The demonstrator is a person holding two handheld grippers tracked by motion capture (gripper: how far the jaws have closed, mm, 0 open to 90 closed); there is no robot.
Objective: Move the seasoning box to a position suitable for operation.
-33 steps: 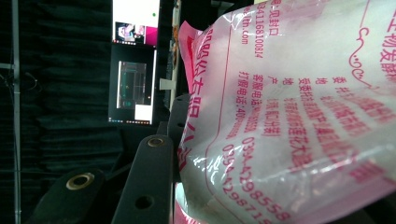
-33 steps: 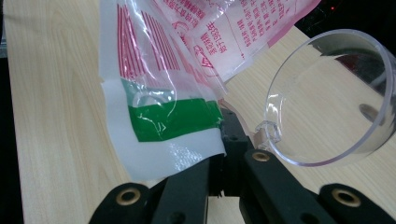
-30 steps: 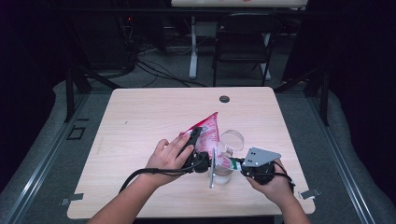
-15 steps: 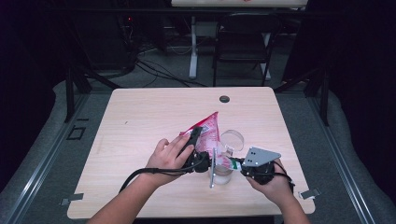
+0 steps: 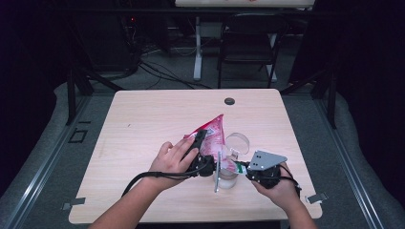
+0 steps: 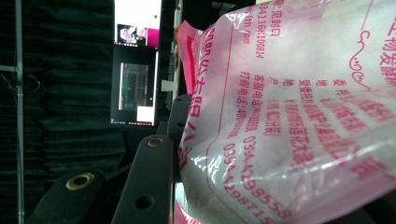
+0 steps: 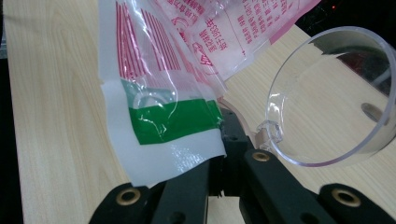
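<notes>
Nothing has shifted over the last second: we keep both hands where they were, near the right-hand front of the bench (image 5: 143, 124). Our left claw (image 5: 203, 143) is clenched around the body of the pink bag (image 5: 213, 135), tilting it over the clear container (image 5: 228, 174). Our right claw (image 7: 222, 140) is pinched tight on the bag's green-and-white corner strip (image 7: 173, 121), just beside the container's hinged clear lid (image 7: 327, 93). To us this stillness reads as a steady pour or a pause before one; what passes from the bag we cannot tell.
</notes>
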